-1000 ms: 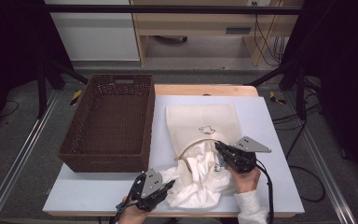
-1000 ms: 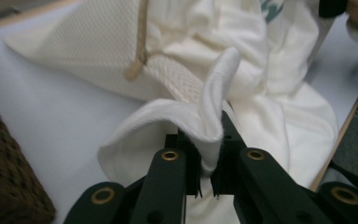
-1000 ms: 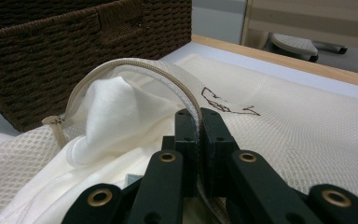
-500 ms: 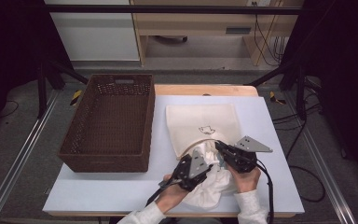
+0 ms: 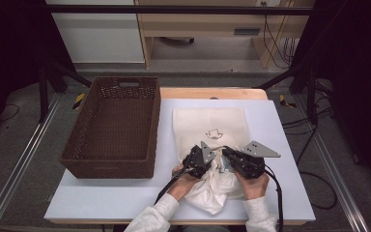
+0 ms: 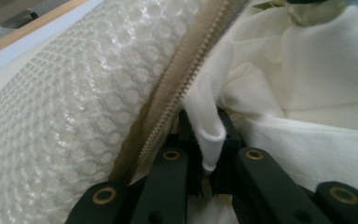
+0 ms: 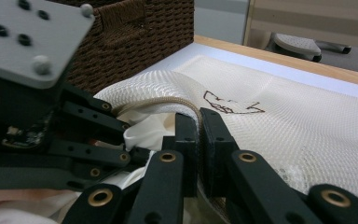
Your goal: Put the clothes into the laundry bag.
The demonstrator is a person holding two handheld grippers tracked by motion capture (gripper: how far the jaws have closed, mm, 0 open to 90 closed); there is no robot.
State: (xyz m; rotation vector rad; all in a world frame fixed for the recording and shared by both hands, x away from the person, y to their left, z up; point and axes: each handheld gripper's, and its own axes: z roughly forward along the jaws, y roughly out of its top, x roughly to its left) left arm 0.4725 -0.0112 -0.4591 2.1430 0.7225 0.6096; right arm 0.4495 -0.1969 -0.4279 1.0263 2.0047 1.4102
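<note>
I have both grippers down at the near end of the mesh bag (image 5: 211, 124), which lies flat on the white counter (image 5: 280, 145) just right of the wicker basket (image 5: 113, 125), its long axis running away from me and its zippered mouth toward me. The white cloth (image 5: 211, 193) spills out of that mouth toward the counter's near edge, bunched and soft, part of it inside the bag as far as I can judge. My left gripper (image 5: 199, 159) has its jaws closed on a fold of the cloth; in the left gripper view (image 6: 208, 154) the rolled fold stands pinched between them, right beside the tan zipper (image 6: 186, 79) that runs up and away along the bag's edge. My right gripper (image 5: 232, 162) has its jaws shut on the bag's rim; in the right gripper view (image 7: 198, 135) the zipper band (image 7: 168, 103) arcs into them, holding the mouth lifted open. The two grippers sit just beside each other, the left one nearer the cloth. I judge the next move turns on this: the bag's opening lies ahead of the left jaws, so the fold must travel forward along the bag's long axis, under the raised rim. The bag is a bumpy, honeycomb-textured mesh with a small dark embroidered mark (image 7: 233, 106); the cloth is smooth woven cotton, limp and likely to slump.
</note>
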